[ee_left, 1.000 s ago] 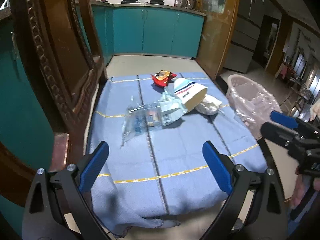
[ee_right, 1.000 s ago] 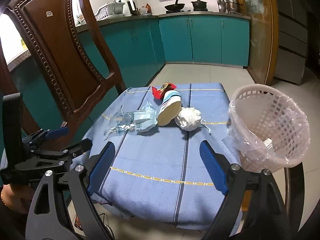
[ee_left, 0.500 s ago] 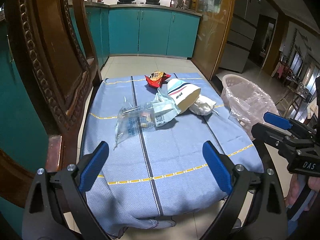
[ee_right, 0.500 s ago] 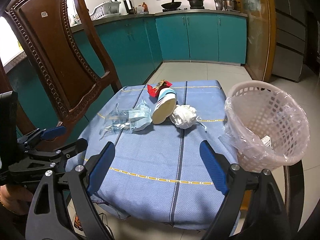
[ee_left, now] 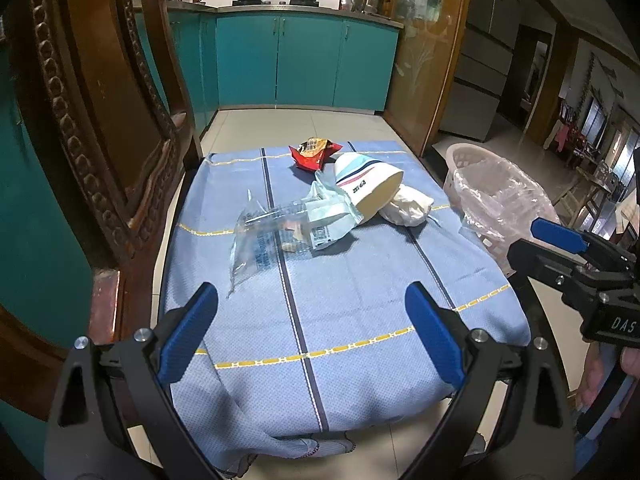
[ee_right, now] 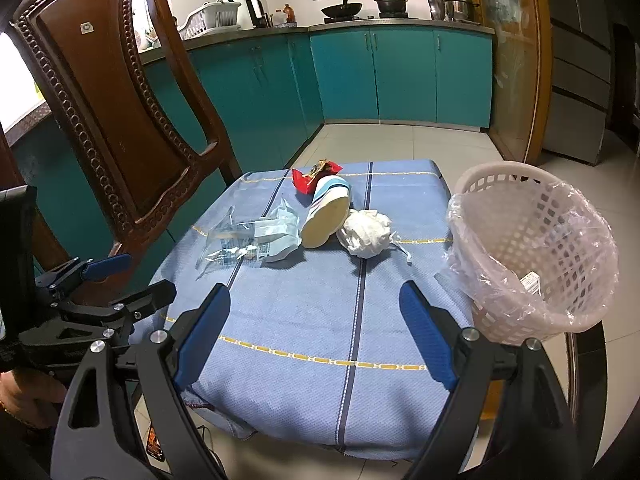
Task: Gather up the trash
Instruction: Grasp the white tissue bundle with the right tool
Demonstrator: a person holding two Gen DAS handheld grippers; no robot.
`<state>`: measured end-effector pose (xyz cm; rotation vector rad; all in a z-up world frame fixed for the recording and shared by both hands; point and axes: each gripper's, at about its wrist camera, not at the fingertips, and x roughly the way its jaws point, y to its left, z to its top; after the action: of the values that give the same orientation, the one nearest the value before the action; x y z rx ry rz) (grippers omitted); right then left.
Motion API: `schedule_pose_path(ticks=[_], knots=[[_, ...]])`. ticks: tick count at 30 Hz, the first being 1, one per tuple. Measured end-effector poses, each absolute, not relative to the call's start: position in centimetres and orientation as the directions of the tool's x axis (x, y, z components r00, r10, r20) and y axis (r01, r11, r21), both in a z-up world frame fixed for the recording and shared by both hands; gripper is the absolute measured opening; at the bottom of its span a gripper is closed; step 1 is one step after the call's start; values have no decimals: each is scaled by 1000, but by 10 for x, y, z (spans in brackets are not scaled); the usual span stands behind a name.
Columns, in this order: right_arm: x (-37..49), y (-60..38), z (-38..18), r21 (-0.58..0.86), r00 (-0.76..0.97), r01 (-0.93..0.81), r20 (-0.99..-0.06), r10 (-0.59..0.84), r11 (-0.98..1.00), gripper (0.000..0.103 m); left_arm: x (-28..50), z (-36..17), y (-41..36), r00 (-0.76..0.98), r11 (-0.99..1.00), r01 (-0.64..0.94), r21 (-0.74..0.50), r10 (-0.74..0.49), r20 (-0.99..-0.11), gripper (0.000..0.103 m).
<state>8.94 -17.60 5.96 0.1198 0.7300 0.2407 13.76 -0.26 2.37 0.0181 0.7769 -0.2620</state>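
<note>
both wrist views angled down, sharing blue-clothed table [ee_left: 340, 300]

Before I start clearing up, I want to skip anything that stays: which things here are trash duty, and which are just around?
For the job:
- red snack wrapper
- tipped paper cup
- crumpled white tissue
- clear plastic packaging
- lined waste basket, the destination

Just around:
- blue tablecloth
- carved wooden chair
- teal cabinets
- pans on the stove
</note>
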Motion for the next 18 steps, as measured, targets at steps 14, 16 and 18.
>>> schedule_pose_path(ticks=[14, 16, 18], knots=[[96, -187, 62, 222, 721, -157, -640, 265, 962, 85, 214, -10, -34, 651, 948, 312, 62, -166, -741, 94], [97, -190, 62, 226, 722, -151, -640, 264, 962, 85, 228, -17, -44, 653, 942, 317, 105, -137, -745, 93], [99, -192, 61, 231, 722, -146, -640, 263, 962, 85, 238, -25, -55, 647, 930, 335, 150, -111, -754, 90]])
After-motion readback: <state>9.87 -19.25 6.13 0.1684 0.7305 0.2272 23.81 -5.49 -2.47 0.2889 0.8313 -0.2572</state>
